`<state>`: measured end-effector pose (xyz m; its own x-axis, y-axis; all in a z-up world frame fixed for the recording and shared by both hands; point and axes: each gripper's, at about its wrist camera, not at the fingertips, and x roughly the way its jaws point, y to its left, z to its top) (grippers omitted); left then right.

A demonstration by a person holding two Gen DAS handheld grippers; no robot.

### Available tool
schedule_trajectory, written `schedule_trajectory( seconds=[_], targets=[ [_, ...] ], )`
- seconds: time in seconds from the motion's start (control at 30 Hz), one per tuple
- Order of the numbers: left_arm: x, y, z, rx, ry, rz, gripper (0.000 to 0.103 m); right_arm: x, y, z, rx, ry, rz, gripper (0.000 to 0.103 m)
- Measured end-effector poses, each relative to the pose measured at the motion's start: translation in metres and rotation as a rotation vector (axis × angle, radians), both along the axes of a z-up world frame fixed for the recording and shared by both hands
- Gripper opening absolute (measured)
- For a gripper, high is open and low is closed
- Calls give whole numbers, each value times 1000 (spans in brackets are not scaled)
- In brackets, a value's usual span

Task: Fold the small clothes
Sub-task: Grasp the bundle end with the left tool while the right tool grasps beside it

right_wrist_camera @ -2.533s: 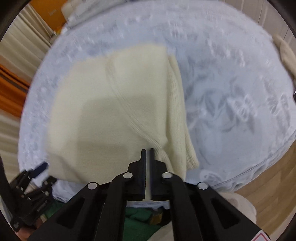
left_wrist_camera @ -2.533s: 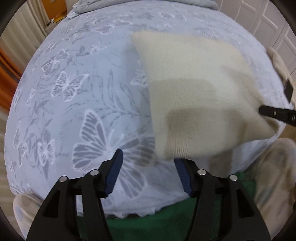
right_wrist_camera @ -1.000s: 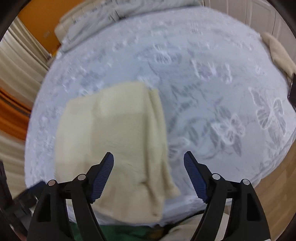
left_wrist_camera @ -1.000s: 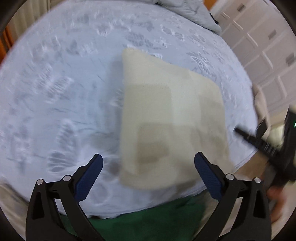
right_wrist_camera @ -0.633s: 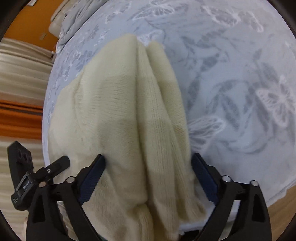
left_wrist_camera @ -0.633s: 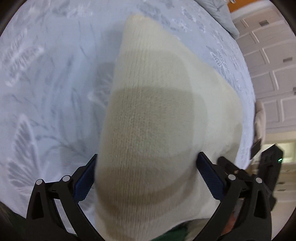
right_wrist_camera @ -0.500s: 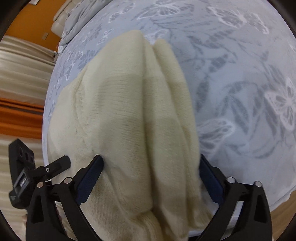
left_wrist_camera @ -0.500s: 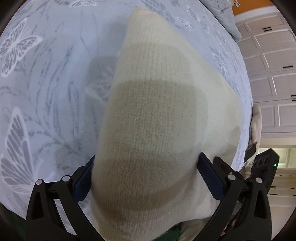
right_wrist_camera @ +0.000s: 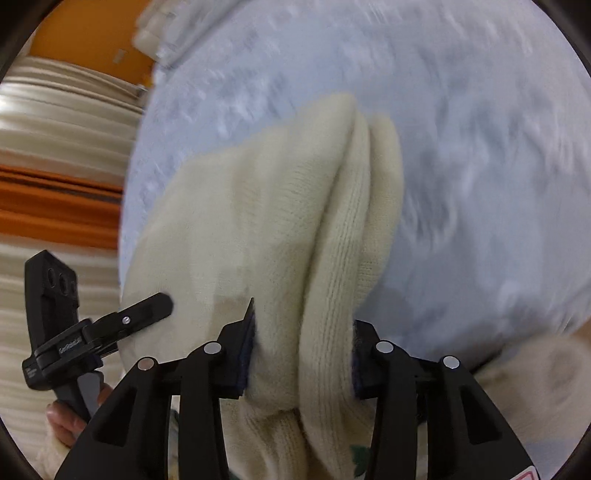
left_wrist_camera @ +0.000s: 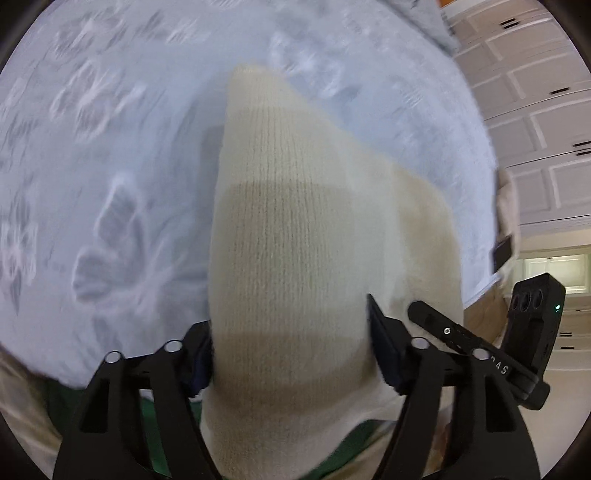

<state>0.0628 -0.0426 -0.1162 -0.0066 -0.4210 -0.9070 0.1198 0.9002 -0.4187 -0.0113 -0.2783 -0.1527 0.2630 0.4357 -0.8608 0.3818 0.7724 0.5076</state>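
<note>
A folded cream knit garment (left_wrist_camera: pixel 295 229) lies at the near edge of a bed with a pale blue butterfly-print cover (left_wrist_camera: pixel 110 166). My left gripper (left_wrist_camera: pixel 290 347) straddles the garment's left near corner, its jaws closing on the thick fold between the pads. My right gripper (right_wrist_camera: pixel 303 343) straddles the right near corner of the same garment (right_wrist_camera: pixel 280 206), jaws narrowed around its bunched layers. Each gripper shows in the other's view: the right gripper (left_wrist_camera: pixel 480 354) at the lower right, the left gripper (right_wrist_camera: pixel 96 332) at the lower left.
White panelled wardrobe doors (left_wrist_camera: pixel 535 110) stand to the right of the bed. A cream cloth and a dark phone (left_wrist_camera: pixel 503 251) lie at the bed's right edge. Striped curtains (right_wrist_camera: pixel 55 147) hang to the left. A grey duvet (right_wrist_camera: pixel 170 29) sits at the bed's far end.
Both grippers, wide open a second ago above the garment, have come down onto its near corners and their jaws have narrowed around the fabric. The views are blurred by motion.
</note>
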Motion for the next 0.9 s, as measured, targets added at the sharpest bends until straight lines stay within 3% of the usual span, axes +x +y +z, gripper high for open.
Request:
schedule_trajectory(
  seconds=[0.07, 0.13, 0.2, 0.27, 0.33, 0.53, 0.7, 0.9],
  targets=[
    [-2, 0, -21, 49, 22, -5, 84, 6, 3, -4, -15, 7, -9, 43],
    [-1, -1, -26, 6, -8, 9, 84, 11, 8, 5, -49, 0, 3, 40],
    [2, -6, -19, 10, 2, 16, 77, 12, 15, 20, -90, -36, 29, 36],
    [2, -8, 2, -6, -38, -14, 64, 9, 23, 45, -123, -101, 41, 35],
    [-1, -5, 24, -25, -100, -31, 61, 9, 27, 72, -128, -161, 37, 35],
    [-11, 11, 108, -36, -262, -28, 61, 9, 50, 151, -175, -328, 72, 35],
    [-24, 34, 180, -17, -446, -29, 61, 3, 68, 210, -214, -460, 97, 35],
    [-21, 69, 236, -34, -580, 2, 61, 4, 93, 260, -222, -588, 137, 35]
  ],
)
